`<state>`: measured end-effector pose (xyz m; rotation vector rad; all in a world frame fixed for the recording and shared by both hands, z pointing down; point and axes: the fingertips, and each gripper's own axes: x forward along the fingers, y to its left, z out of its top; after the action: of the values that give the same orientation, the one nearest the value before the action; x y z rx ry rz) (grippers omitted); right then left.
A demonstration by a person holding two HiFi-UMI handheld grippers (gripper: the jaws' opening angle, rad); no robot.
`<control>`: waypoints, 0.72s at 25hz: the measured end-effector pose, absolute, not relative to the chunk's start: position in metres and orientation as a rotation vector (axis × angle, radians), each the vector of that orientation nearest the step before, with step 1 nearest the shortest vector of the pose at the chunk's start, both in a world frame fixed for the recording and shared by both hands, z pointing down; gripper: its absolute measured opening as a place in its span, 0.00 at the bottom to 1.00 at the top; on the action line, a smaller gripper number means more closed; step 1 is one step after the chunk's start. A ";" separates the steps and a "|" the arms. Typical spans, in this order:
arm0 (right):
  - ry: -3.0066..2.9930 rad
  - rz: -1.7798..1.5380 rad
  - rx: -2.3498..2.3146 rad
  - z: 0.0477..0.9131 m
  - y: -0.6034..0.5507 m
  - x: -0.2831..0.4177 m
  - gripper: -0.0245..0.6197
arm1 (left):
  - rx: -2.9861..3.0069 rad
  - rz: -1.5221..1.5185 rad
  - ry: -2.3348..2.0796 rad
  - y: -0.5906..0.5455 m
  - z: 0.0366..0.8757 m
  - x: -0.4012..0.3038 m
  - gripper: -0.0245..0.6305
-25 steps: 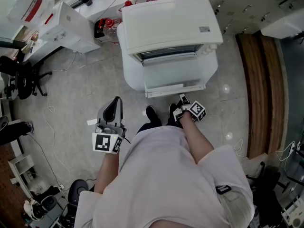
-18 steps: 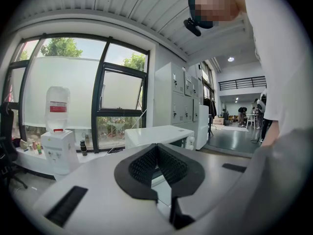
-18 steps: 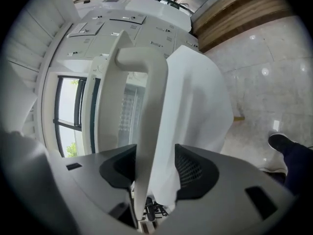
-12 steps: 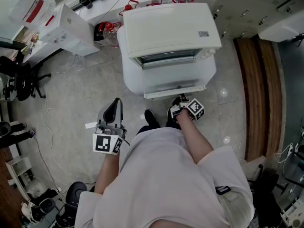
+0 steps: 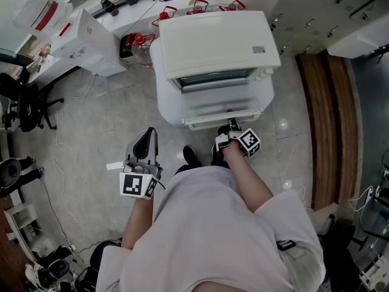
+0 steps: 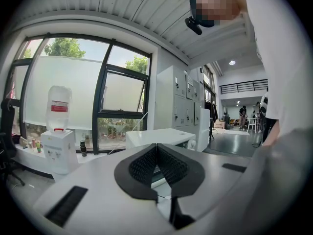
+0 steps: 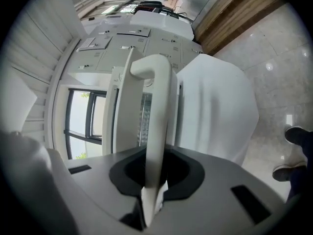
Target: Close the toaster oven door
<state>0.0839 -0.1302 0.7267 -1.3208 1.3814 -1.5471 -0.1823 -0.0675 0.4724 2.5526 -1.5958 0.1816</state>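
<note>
The white toaster oven (image 5: 213,41) stands on a white-draped stand, its door (image 5: 222,105) hanging open toward me. In the head view my right gripper (image 5: 230,128) is at the door's front edge. In the right gripper view the white door handle (image 7: 157,106) runs between the jaws, and my right gripper (image 7: 155,173) has just been closing and is shut on it. My left gripper (image 5: 144,142) hangs apart at the left, over the floor. In its own view the left gripper (image 6: 156,153) has its pads together and nothing in them, with the toaster oven (image 6: 161,137) ahead.
A water dispenser (image 6: 57,141) stands by the windows at the left. Behind the oven is a white bench (image 5: 140,11) with red-handled items. An office chair (image 5: 24,102) is at the far left, a wooden floor strip (image 5: 331,114) at the right. My shoes (image 5: 191,157) are just below the door.
My right gripper has risen to the door's front edge and its jaws have closed on the handle. The left gripper has stayed where it was.
</note>
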 end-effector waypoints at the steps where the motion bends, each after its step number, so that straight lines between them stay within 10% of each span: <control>1: 1.375 -1.538 -1.313 0.724 -0.132 0.084 0.11 | 2.554 0.178 -1.597 -0.068 0.472 -0.182 0.07; 18: 1.246 -1.565 -1.427 0.690 -0.158 0.086 0.11 | 2.549 0.152 -1.610 -0.070 0.469 -0.187 0.07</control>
<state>0.0864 -0.1583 0.6904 -1.4273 1.2456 -1.5646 -0.1870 -0.0704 0.4691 2.5493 -1.6103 0.1522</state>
